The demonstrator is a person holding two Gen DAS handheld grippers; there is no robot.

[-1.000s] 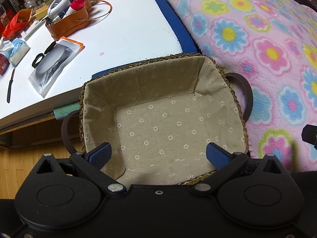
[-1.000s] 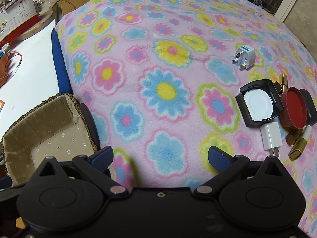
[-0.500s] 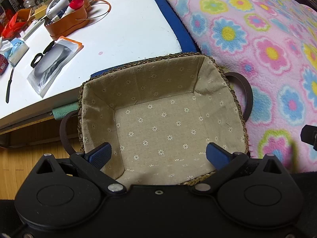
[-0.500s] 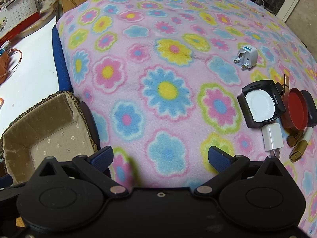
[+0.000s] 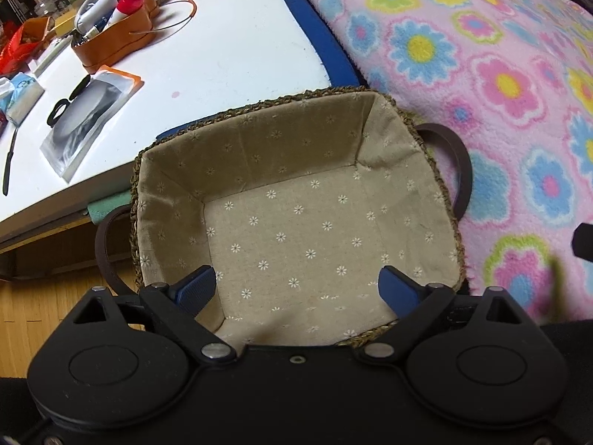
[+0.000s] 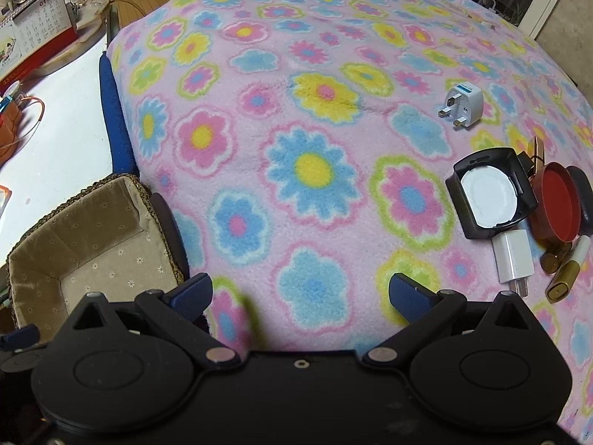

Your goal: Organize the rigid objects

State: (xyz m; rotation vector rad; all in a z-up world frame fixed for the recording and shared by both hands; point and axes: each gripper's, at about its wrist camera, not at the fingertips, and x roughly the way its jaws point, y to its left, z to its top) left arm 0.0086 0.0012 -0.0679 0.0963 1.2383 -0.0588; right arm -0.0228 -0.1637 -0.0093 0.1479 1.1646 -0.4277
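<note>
A woven basket [image 5: 437, 170] with a daisy-print beige lining sits empty at the blanket's left edge; it also shows in the right wrist view [image 6: 79, 193]. My left gripper [image 5: 298, 289] hovers open over its near side. My right gripper [image 6: 300, 293] is open and empty above the flowered blanket [image 6: 307, 170]. Far right lie a white travel plug adapter [image 6: 463, 105], a black square case with a white disc [image 6: 489, 193], a red round lid [image 6: 557, 207], a white USB charger [image 6: 513, 259] and gold lipstick tubes [image 6: 567, 270].
A white desk [image 5: 229, 44] lies beyond the basket with an orange leather tray of pens [image 5: 115, 37], a bagged grey item [image 5: 85, 126] and a black pen [image 5: 9, 163]. A blue cushion edge [image 5: 315, 33] separates desk and blanket. Wooden floor shows lower left.
Both grippers drifted slightly; the right view shifted a little forward and right, so the objects at the right sit lower in frame. Jaws stay open.
</note>
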